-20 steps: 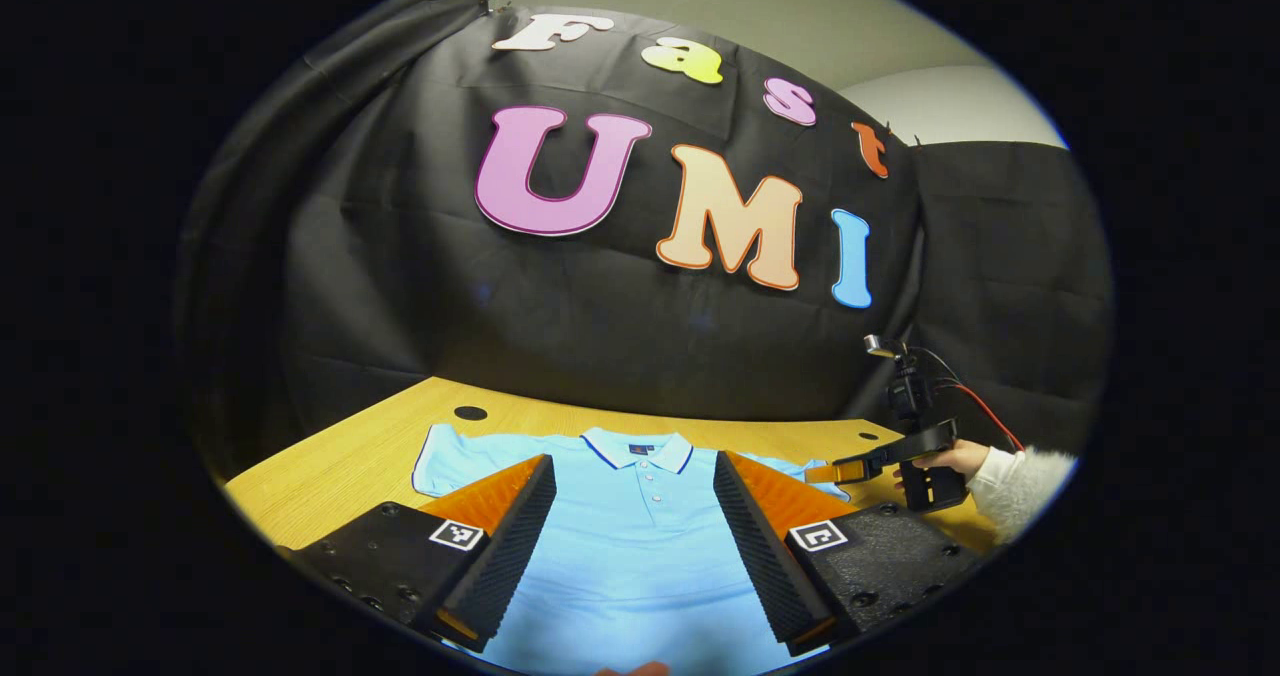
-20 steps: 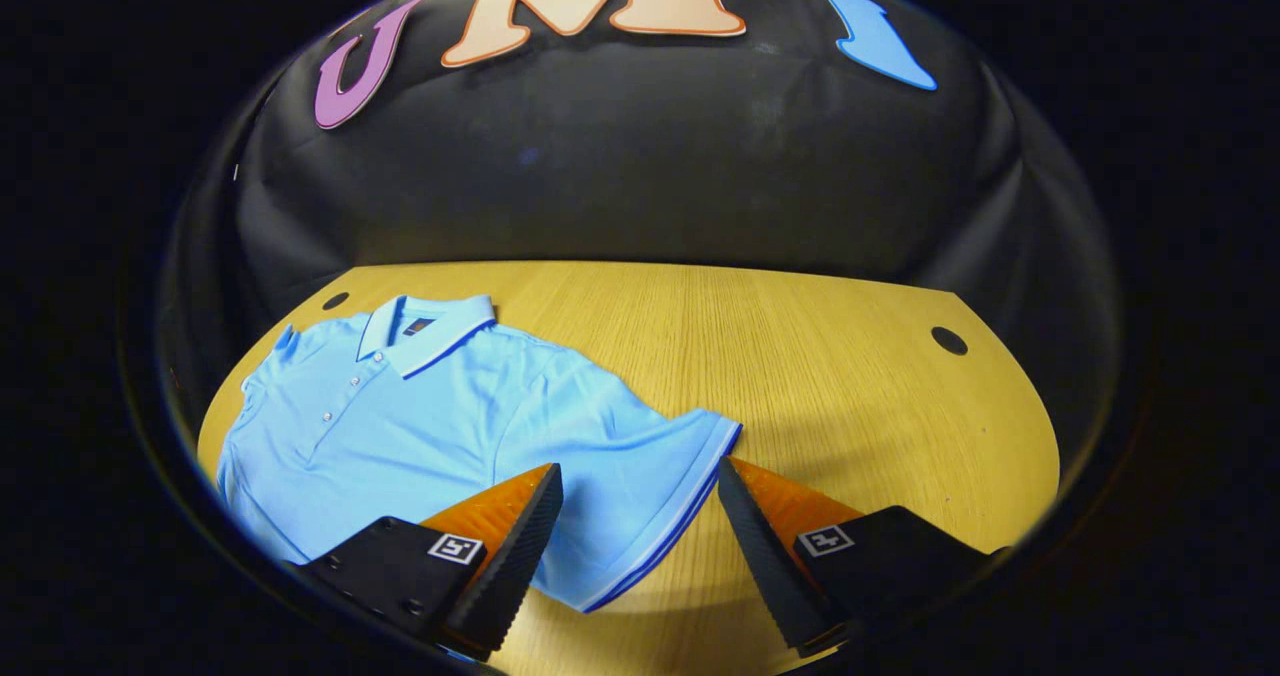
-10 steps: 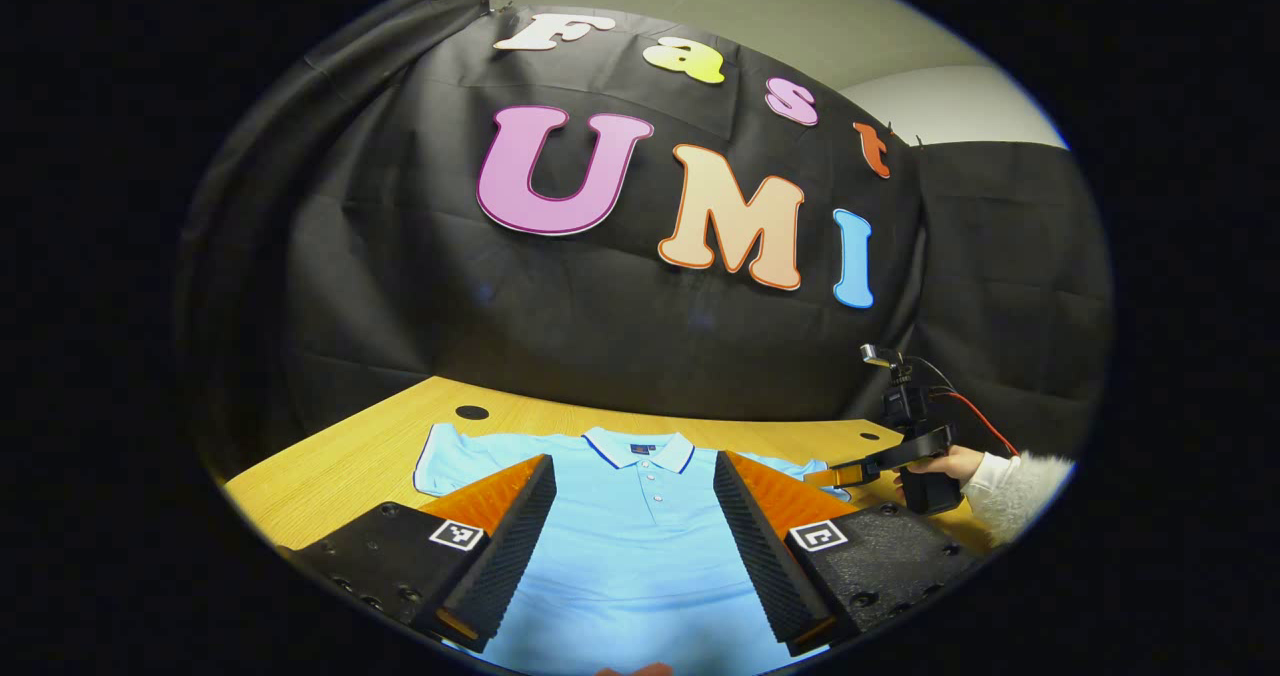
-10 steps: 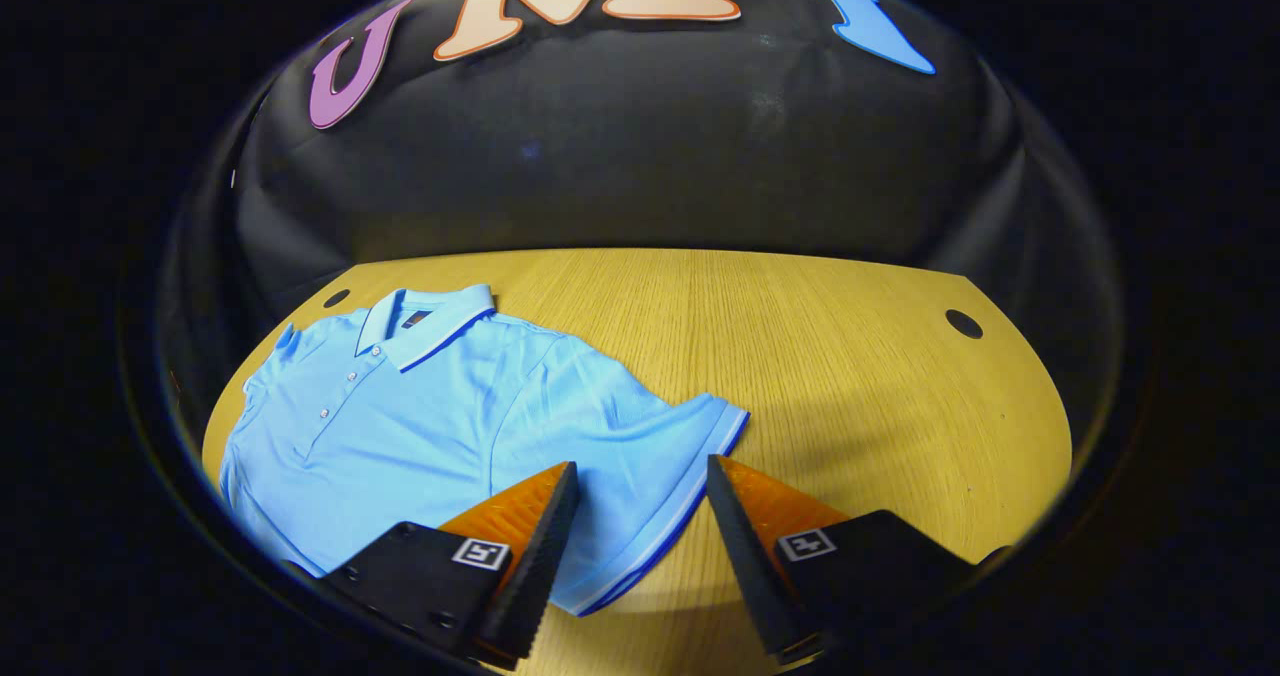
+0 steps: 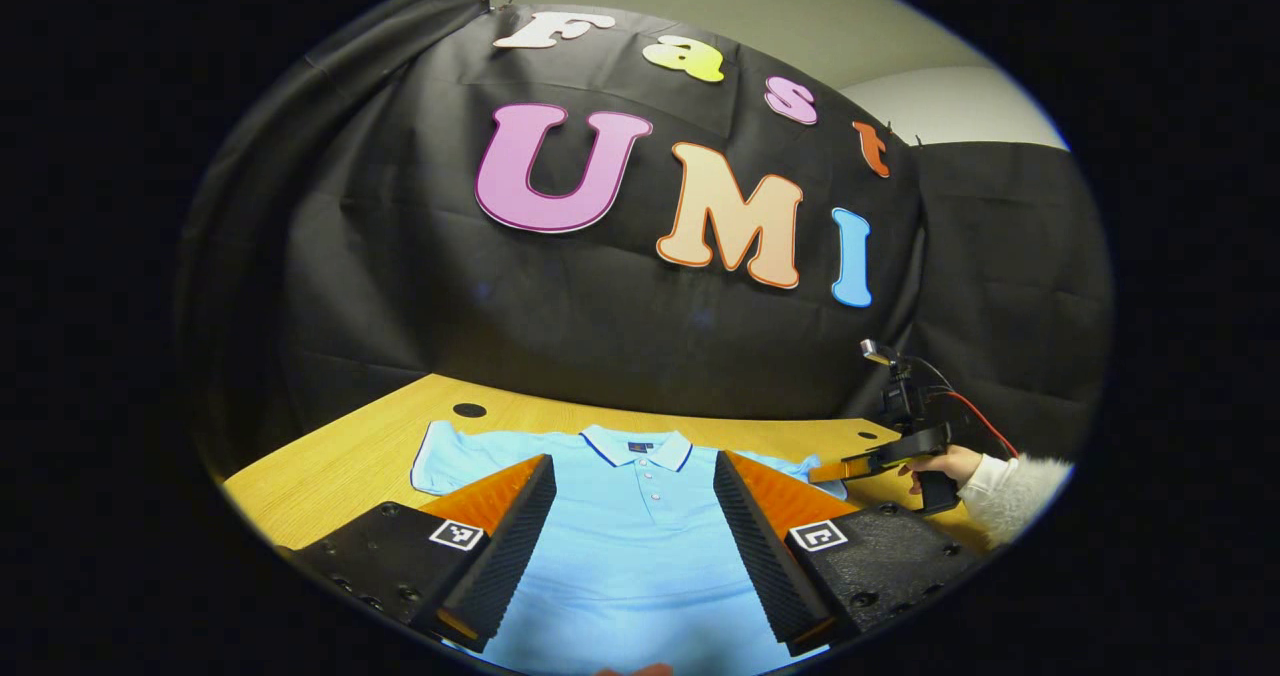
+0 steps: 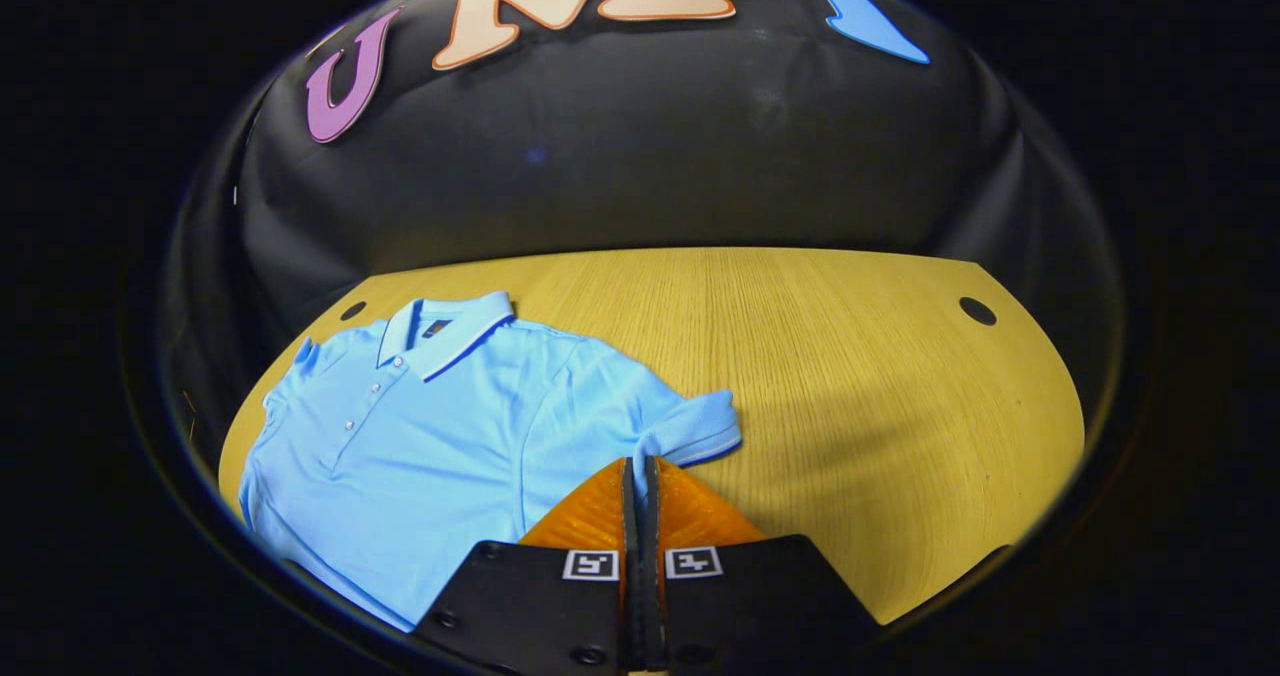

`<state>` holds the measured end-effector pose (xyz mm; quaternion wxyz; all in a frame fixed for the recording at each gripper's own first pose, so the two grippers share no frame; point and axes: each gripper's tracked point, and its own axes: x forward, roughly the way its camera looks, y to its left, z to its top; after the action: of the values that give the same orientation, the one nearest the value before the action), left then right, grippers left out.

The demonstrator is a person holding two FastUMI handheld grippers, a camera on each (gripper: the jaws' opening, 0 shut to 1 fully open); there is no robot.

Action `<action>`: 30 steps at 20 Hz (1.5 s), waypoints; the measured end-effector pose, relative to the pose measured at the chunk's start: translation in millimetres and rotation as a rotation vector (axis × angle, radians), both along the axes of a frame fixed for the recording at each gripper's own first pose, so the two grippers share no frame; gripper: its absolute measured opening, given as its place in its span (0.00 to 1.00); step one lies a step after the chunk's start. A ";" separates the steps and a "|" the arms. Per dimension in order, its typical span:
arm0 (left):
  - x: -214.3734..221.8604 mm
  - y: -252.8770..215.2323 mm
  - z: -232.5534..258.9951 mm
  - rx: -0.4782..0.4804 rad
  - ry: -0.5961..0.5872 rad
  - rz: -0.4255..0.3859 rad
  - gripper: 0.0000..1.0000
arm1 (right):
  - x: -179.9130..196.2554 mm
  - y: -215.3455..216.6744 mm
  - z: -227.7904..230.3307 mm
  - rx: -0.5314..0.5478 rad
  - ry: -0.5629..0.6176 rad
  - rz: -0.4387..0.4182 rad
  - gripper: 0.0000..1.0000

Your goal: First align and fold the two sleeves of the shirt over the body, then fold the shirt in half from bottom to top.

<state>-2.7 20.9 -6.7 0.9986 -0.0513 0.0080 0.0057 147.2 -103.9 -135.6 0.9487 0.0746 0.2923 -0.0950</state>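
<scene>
Clamped on the sleeve [image 6: 690, 426], the right hand-held gripper [image 6: 640, 476] grips little cloth. Slippage is risked when lifted toward 10 o'clock. The left hand-held gripper [image 5: 635, 516] is held apart over the shirt [image 5: 640, 546].

A light blue polo shirt [image 6: 440, 426] lies face up and unfolded on the wooden desk [image 6: 850, 356], collar [image 6: 450, 328] toward the booth wall, buttons down its placket. Its short sleeve [image 6: 685, 428], edged with a white and dark stripe, is bunched up.

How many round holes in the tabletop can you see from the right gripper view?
2: one hole at the far left edge beside the shirt collar, one hole at the far right corner. The shirt may hide others.
</scene>
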 end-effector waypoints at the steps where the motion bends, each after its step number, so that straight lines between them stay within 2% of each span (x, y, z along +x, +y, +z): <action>1: -0.3 -0.2 -0.4 -0.001 0.001 0.000 0.94 | 2.2 2.0 8.7 -0.003 -0.024 0.001 0.03; 6: -0.4 -0.5 -0.2 -0.003 0.000 -0.006 0.94 | 15.5 37.5 51.0 0.089 -0.154 0.033 0.02; 8: -0.6 -0.4 -0.9 -0.003 0.004 -0.005 0.94 | 21.8 61.2 57.9 0.143 -0.190 0.071 0.03; 15: -1.0 -1.2 -1.4 -0.005 0.006 -0.013 0.94 | 26.4 133.8 37.7 0.225 -0.140 0.220 0.03; 17: -0.2 -1.2 -2.0 -0.005 0.011 -0.013 0.94 | 22.6 153.2 34.4 0.272 -0.129 0.257 0.13; 18: 0.0 -1.0 -2.0 -0.005 0.013 -0.013 0.94 | 21.3 163.6 36.2 0.307 -0.132 0.279 0.26; 19: -0.8 -1.2 -2.4 -0.005 0.014 -0.013 0.94 | 20.6 171.9 38.2 0.341 -0.134 0.294 0.29; 21: -0.9 -1.0 -2.5 -0.004 0.016 -0.012 0.94 | 16.0 178.1 38.6 0.373 -0.124 0.306 0.58; 22: -0.5 -0.8 -2.2 -0.004 0.017 -0.011 0.94 | 13.2 178.4 41.0 0.365 -0.130 0.320 0.83; 23: -0.3 -0.9 -2.7 -0.004 0.017 -0.010 0.94 | 12.4 176.7 40.9 0.338 -0.134 0.325 0.92; 24: -0.3 -0.4 -1.9 -0.003 0.018 -0.008 0.94 | 9.9 172.7 39.9 0.302 -0.141 0.323 0.98; 26: -0.3 0.2 -3.2 -0.001 0.020 -0.002 0.94 | 2.0 166.1 45.1 0.237 -0.166 0.321 0.98; 30: 2.1 4.8 -9.2 0.008 0.046 0.023 0.94 | -32.8 159.1 57.9 0.177 -0.217 0.328 0.98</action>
<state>-0.6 25.7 -15.8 0.9982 -0.0473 0.0306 0.0183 114.4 55.2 -77.6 0.9671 0.1187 0.2039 0.0955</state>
